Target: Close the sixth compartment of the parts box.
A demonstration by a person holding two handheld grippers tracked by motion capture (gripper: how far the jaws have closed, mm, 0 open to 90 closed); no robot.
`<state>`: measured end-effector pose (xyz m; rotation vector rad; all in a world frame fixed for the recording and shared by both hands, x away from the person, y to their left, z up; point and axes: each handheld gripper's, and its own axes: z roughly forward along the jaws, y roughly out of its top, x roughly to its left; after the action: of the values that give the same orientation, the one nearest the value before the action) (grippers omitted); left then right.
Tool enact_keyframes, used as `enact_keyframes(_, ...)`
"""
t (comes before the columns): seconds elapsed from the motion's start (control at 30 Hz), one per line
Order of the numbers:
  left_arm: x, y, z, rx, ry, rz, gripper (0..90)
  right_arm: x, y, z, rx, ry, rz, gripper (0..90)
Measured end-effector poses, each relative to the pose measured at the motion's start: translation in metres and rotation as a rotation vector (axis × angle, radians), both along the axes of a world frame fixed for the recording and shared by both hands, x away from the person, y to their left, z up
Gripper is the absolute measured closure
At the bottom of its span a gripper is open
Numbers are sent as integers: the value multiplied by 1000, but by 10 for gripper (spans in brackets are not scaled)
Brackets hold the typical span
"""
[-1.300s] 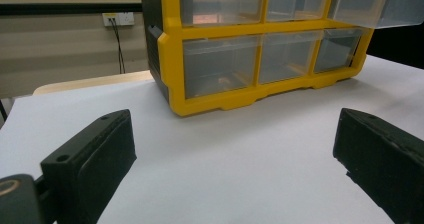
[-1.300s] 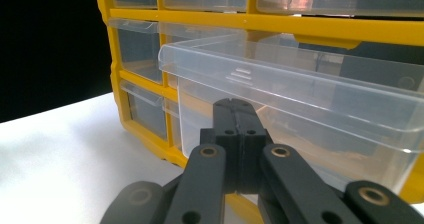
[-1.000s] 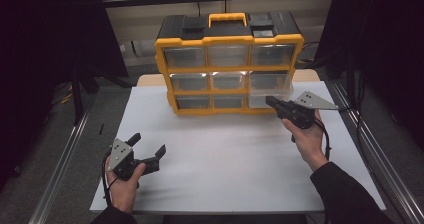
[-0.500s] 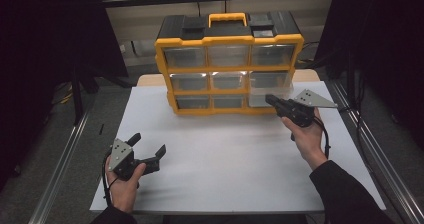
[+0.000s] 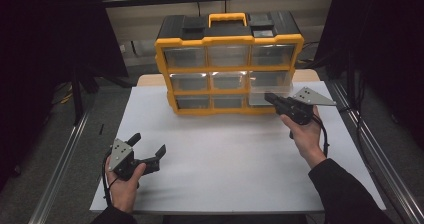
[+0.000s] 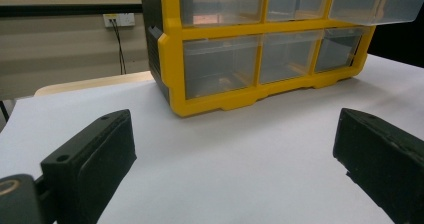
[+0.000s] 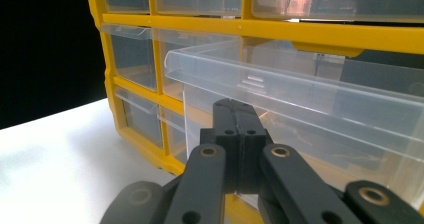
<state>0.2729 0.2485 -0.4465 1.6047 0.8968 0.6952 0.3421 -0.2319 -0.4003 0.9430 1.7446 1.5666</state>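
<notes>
A yellow-and-black drawer cabinet [image 5: 228, 64] stands at upper centre of the high view, at the far edge of a white worktop [image 5: 225, 159]. It carries three rows of three clear drawers and a yellow handle [image 5: 227, 18] on its black top. The middle-row right drawer [image 7: 300, 96] is pulled partly out of the frame.

The right gripper [image 5: 270, 98] sits at centre right of the high view, at that drawer's front. In the right gripper view its fingers [image 7: 227, 121] are pressed together, just under the drawer's front lip; whether they pinch the clear plastic cannot be told.

The left gripper [image 5: 148, 145] rests at lower left of the high view, well apart from the cabinet, fingers [image 6: 95, 149] spread wide over bare worktop.
</notes>
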Motion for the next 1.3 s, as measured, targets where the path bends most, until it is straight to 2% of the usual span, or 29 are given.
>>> enact_keyframes(0.57, 0, 1, 0, 5, -2, 5, 33, 4, 2, -5, 5, 2, 3, 900)
enact_keyframes(0.97, 0, 0, 0, 8, -3, 9, 33, 8, 2, -1, 8, -2, 9, 900)
enact_keyframes(1.07, 0, 0, 0, -4, -3, 6, 33, 9, 2, 0, 11, -2, 10, 900)
enact_keyframes(1.3, 0, 0, 0, 3, -4, 8, 33, 11, 3, -3, 21, 1, 11, 900)
